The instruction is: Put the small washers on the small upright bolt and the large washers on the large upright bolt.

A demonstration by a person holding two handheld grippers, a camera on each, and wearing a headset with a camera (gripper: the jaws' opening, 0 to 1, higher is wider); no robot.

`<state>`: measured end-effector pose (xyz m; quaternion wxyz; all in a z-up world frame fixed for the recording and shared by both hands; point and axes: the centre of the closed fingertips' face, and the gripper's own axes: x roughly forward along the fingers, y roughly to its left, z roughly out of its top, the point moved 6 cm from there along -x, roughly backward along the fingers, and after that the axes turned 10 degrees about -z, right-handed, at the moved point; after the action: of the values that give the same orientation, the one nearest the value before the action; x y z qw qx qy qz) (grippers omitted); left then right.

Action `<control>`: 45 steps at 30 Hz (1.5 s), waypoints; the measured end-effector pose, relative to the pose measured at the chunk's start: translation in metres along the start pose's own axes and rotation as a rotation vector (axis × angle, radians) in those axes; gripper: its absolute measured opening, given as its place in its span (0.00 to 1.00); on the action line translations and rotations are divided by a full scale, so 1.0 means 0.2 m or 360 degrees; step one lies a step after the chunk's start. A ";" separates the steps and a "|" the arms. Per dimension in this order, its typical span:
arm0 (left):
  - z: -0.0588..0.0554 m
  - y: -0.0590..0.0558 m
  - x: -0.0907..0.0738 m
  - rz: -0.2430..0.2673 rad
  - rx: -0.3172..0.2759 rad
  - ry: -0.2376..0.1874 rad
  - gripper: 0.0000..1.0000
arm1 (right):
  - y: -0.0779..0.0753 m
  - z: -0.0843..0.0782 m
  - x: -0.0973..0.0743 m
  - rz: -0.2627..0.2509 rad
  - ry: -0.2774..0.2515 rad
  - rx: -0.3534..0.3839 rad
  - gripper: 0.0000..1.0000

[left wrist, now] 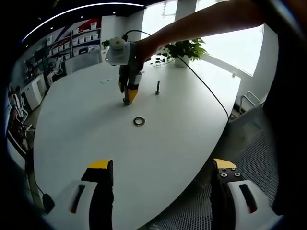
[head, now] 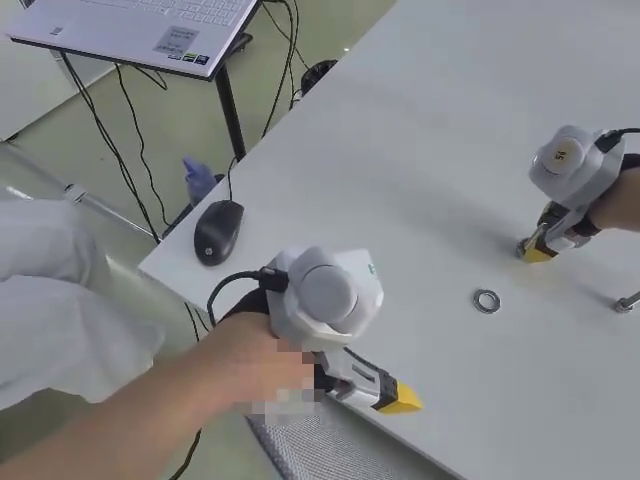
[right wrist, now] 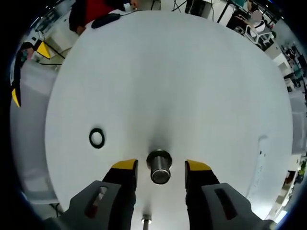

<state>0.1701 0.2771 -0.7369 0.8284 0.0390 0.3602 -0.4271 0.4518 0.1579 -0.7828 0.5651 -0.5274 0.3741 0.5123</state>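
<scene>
My left gripper [head: 398,400] hung released and empty at the edge of the table [head: 430,150]. One washer [head: 487,300], a plain grey ring, lay flat on the table and on no bolt, so I judged the task unfinished. My right gripper [head: 533,250], jaws apart, straddled the large bolt [right wrist: 159,172] without gripping it, and the small bolt [head: 628,300] stood further right.

The head view looks down over the wide white tabletop [head: 430,150] from its near edge. The left gripper view faces across from that edge, low; the right gripper view looks steeply down, close. All share the flat silver ring washer [head: 487,300].
</scene>
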 end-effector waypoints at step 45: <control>0.03 -0.06 -0.06 0.0014 0.0078 -0.0012 0.82 | 0.45 0.06 -0.29 0.0052 -0.0163 -0.0082 0.41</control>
<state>0.1604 0.2755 -0.7225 0.8304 0.0594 0.3464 -0.4324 0.3510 0.1522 -0.7432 0.5613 -0.5088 0.3399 0.5572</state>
